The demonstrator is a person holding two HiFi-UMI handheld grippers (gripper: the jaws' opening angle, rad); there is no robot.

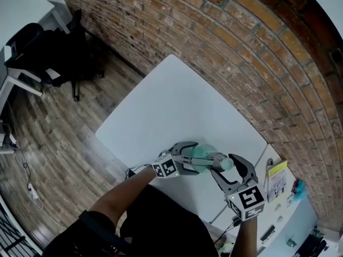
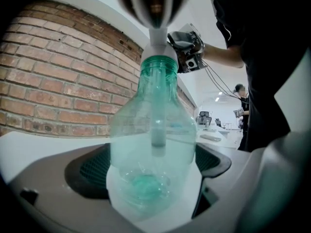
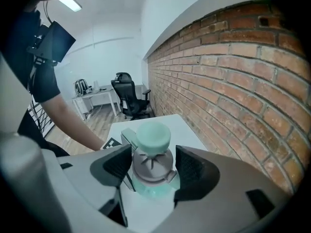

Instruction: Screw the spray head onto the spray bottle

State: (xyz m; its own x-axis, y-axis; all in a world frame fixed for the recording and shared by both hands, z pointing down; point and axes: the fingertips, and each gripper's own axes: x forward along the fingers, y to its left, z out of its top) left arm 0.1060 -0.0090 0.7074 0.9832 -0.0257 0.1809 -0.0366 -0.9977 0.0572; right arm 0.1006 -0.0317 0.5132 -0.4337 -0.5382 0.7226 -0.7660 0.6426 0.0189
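The left gripper (image 2: 154, 169) pinches the clear green bottle (image 2: 153, 125) across its belly, base toward that gripper's camera and neck pointing away. In the head view the bottle hangs over the white table (image 1: 177, 106), lying roughly level between the two tools, so its long axis runs from left gripper to right. The head (image 3: 153, 149) sits on the neck with its tube down inside the bottle; how far the threads have caught cannot be judged. The right gripper (image 3: 154, 168) meets it end-on, jaws pressed on the grey collar, so it is the nearer tool, and any turn must go about that shared axis.
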